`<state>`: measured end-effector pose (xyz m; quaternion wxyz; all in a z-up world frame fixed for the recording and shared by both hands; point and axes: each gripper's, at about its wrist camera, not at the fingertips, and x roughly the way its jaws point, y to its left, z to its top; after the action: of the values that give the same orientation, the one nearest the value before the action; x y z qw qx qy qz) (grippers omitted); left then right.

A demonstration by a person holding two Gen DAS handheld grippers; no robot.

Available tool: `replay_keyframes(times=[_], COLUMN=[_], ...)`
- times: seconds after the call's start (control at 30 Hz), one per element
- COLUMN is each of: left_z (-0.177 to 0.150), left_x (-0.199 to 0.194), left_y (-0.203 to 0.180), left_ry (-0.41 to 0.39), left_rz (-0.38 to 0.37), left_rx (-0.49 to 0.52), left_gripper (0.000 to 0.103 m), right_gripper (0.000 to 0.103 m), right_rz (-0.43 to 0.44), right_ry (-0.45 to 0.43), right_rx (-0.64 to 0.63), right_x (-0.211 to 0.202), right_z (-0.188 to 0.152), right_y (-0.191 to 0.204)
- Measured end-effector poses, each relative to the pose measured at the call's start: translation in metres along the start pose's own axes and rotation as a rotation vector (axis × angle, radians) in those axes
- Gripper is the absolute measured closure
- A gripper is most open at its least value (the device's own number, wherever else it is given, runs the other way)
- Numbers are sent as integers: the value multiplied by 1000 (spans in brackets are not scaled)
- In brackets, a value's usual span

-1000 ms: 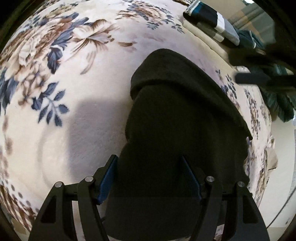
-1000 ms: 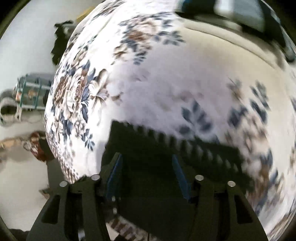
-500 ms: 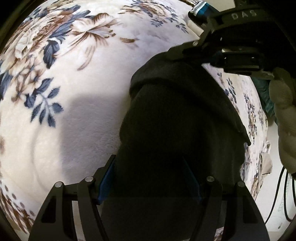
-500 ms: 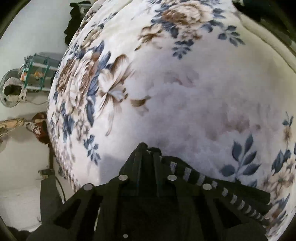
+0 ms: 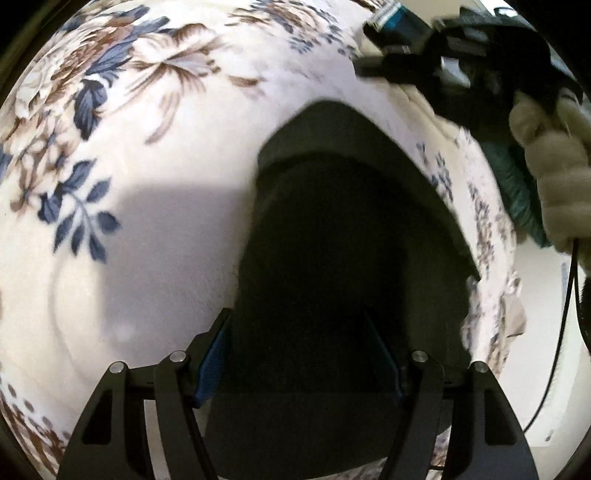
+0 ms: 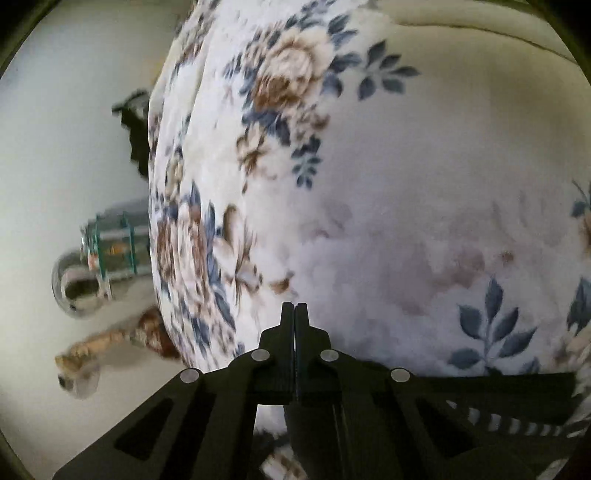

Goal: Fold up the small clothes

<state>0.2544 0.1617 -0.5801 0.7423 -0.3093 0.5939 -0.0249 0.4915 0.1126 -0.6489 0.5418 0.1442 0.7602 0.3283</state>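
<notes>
A black garment (image 5: 351, 240) lies on the floral blanket (image 5: 166, 184), its far end folded over. My left gripper (image 5: 295, 317) hangs over its near end, open, and the cloth runs between and under the blue pads (image 5: 210, 362). My right gripper (image 5: 373, 68) appears blurred just past the garment's far end, in a hand with a fluffy cream sleeve (image 5: 554, 177). In the right wrist view my right gripper (image 6: 295, 308) is shut with no cloth showing at its tips. The garment's striped edge (image 6: 517, 424) lies below it to the right.
Folded teal and striped clothes (image 5: 391, 18) and a teal cloth (image 5: 517, 184) lie at the blanket's far right. Off the blanket's edge (image 6: 155, 221), on the pale floor, are a metal bowl (image 6: 70, 280), a teal wire rack (image 6: 110, 240), a slipper (image 6: 85, 354) and a dark item (image 6: 133, 122).
The right gripper's jaws went from apart over the striped edge to shut. It came onto the garment's far end, then moved just past it. The left gripper stayed put.
</notes>
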Motion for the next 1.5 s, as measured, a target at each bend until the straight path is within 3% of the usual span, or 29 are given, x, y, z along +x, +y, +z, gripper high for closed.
replay_keyframes(times=[0.07, 0.1, 0.13, 0.2, 0.23, 0.27, 0.3, 0.33, 0.37, 0.43, 0.53, 0.57, 0.67, 0.8, 0.87, 0.93, 1.1, 1.23, 1.33, 1.5], left_z=[4, 5, 6, 8, 8, 8, 8, 7, 4, -1, -5, -6, -4, 15, 30, 43, 87, 112, 124, 123], left_x=[0, 2, 5, 14, 15, 16, 16, 16, 16, 12, 7, 6, 6, -2, -9, -14, -3, 17, 26, 26], left_y=[4, 5, 5, 4, 3, 1, 0, -2, -3, -4, 4, 6, 9, 16, 17, 19, 13, 3, 0, -1], left_ry=[-3, -1, 3, 14, 12, -3, -18, -25, -32, -53, -62, -64, -40, -27, -48, -71, -78, -53, -37, -20], left_rz=[-31, -42, -55, -65, -72, -85, -90, -113, -120, -145, -169, -168, -171, -162, -166, -176, -172, -130, -111, -76], left_rx=[-15, -19, -20, -23, -22, -21, -18, -12, -6, 4, -8, -13, -37, -68, -65, -64, -52, -33, -19, -1], left_gripper=[36, 37, 37, 37, 37, 39, 41, 58, 68, 74, 75, 75, 73, 67, 58, 47, 46, 46, 46, 45], right_gripper=[84, 56, 42, 42, 48, 62, 93, 93, 94, 99, 99, 99, 99, 96, 86, 49, 47, 46, 46, 46], right_rz=[-42, -73, -110, -176, -204, -238, -295, -305, -313, -295, -276, -277, -177, -49, -9, -4, -28, -81, -52, -39], right_ry=[99, 143, 203, 302, 343, 353, 345, 341, 304, 243, 155, 122, 136, 152, 100, 1, -186, -275, -272, -260], right_rx=[-52, -89, -142, -221, -261, -313, -361, -373, -359, -286, -189, -154, -24, 27, 27, 36, 153, 313, 400, 339], right_x=[14, 23, 37, 61, 70, 77, 81, 82, 77, 67, 54, 52, 60, 49, 17, -25, -120, -161, -156, -118], right_z=[6, 9, 11, 10, 8, 5, 2, 1, 2, 4, 7, 9, 12, 10, 3, -13, -77, -141, -172, -172], right_y=[11, 17, 26, 39, 44, 51, 57, 60, 61, 59, 47, 39, 13, 0, -8, -21, -89, -160, -201, -225])
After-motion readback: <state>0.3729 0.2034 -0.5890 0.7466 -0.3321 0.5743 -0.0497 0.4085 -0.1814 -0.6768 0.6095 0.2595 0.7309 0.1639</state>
